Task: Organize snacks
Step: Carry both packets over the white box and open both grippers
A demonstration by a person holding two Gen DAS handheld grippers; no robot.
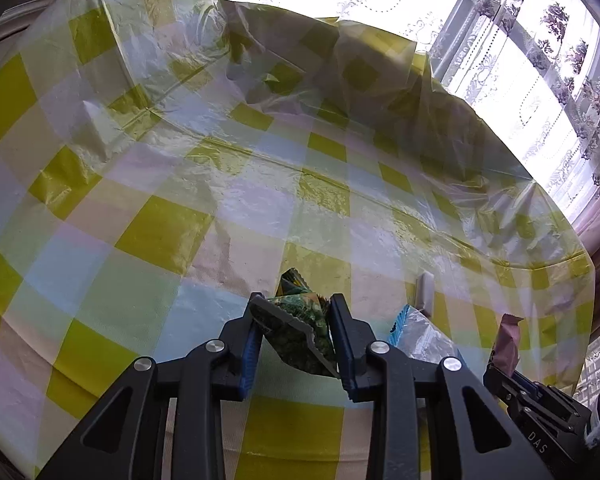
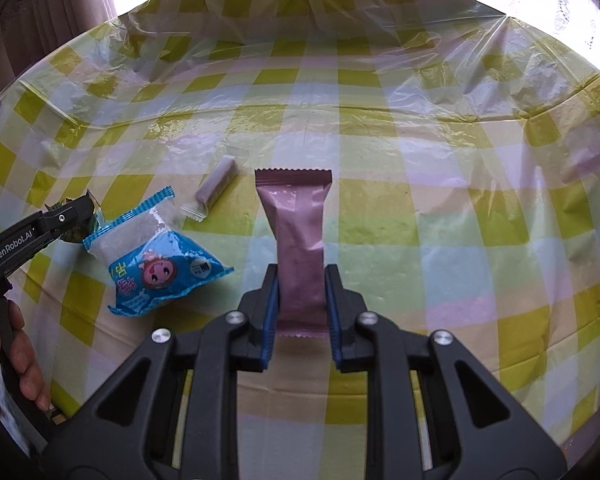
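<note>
L hand-held gripper [image 1: 296,336]: clamped on green snack packet [image 1: 300,316]. Packet sits skewed betw. the blue pads, crumpled, one serrated end poking up past the tips. Held clear of the desk [image 1: 160,232], prob. so it can be carried to a sorting spot.

R hand-held gripper [image 2: 302,300]: clamped on pink bar wrapper [image 2: 296,232] at its lower part; bar stands up and away from the cam, zigzag seal at the far end. Gripped low w/ most of its length free, likely to lay it down flat w/o the fingers hitting the cloth.

Pink bar look: matte dusty-pink foil, long, flat, slight crease mid-body, no print readable from this side.

Green packet look: dark green w/ yellow bits, glossy, small; print too crumpled to read.

Still on desk: blue snack bag [image 2: 160,268], clear top half, cartoon face on blue lower half, puffy, lying just right of the L gripper's tips in the R view. Small white stick pack [image 2: 216,188] beyond it, tilted, near the pink bar's top edge but apart.

Surface: yellow-green check plastic tablecloth [image 2: 440,240], wrinkly and shiny; far edge bunched up by the window curtain [image 1: 560,60].

Person: fingers [image 2: 24,364] on the L gripper's handle, low left in the R view.

Judgement: both snacks picked, two left lying; sort is partway. Risk: slick foil could slip in the pads.
</note>
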